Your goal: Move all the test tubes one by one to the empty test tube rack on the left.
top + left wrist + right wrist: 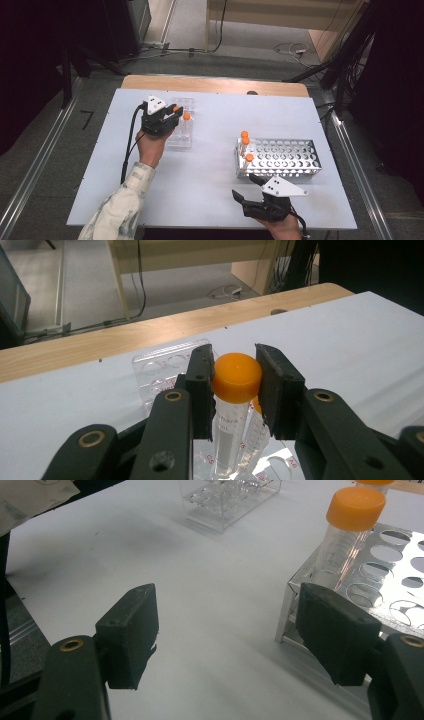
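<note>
My left gripper (175, 112) (235, 376) is shut on the orange cap of a clear tube (237, 377), which stands upright in a clear plastic rack (181, 139) (159, 364) at the table's left. A second orange-capped tube (186, 120) (254, 432) stands in the same rack just beside it. My right gripper (246, 188) (227, 630) rests open near the front edge, nothing between its jaws. Just beyond it lies a metal rack (287, 158) (395, 582) with three orange-capped tubes at its left end, one of them (249, 159) (350, 527) nearest the right gripper.
The white table top (215, 165) has free room between the two racks. A wooden strip (215, 85) runs along the far edge, and cables lie on the floor beyond it. A person's sleeve (122, 210) comes in from the lower left.
</note>
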Available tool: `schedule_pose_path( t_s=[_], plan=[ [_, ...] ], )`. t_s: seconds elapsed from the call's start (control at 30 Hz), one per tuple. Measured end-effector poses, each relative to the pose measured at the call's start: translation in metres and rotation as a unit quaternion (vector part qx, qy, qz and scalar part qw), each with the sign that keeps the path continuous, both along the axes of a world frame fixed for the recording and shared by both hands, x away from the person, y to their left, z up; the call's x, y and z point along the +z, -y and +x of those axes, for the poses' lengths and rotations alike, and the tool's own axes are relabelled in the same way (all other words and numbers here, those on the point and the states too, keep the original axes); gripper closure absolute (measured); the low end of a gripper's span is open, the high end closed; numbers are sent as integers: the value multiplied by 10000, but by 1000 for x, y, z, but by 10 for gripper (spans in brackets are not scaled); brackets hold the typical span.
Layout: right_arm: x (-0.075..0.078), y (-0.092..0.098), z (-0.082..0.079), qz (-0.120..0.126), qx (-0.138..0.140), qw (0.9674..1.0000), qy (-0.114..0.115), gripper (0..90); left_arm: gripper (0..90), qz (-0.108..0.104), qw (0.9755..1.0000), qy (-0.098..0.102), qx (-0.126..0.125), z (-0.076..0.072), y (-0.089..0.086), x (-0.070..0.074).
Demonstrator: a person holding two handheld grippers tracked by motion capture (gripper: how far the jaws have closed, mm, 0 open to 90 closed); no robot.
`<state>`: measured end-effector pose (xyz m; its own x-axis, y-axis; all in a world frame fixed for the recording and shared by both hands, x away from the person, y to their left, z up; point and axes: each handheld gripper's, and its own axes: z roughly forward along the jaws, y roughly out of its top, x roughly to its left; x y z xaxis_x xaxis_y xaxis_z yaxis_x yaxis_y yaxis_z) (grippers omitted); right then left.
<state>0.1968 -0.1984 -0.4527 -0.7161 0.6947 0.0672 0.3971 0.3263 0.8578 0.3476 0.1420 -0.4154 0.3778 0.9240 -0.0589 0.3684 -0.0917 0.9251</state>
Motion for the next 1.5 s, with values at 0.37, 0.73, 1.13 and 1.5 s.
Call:
schedule_pose_path(
  t_s=[0.37, 0.73, 1.13, 1.5],
  plan=[
    [1, 2, 1, 23, -36, 10000, 16, 238, 630, -84, 10000, 2, 42, -3, -3, 2],
    [2, 7, 4, 61, -232, 9997, 98, 240, 483, -178, 9998, -98, 46, -8, -8, 4],
    [1, 9, 16, 18, -461, 9987, 193, 240, 225, -218, 9996, -45, 174, -32, -12, 2],
    [-2, 9, 31, 35, -665, 9975, 246, 287, 205, -290, 9996, 62, -29, -63, -11, -4]
  ],
)
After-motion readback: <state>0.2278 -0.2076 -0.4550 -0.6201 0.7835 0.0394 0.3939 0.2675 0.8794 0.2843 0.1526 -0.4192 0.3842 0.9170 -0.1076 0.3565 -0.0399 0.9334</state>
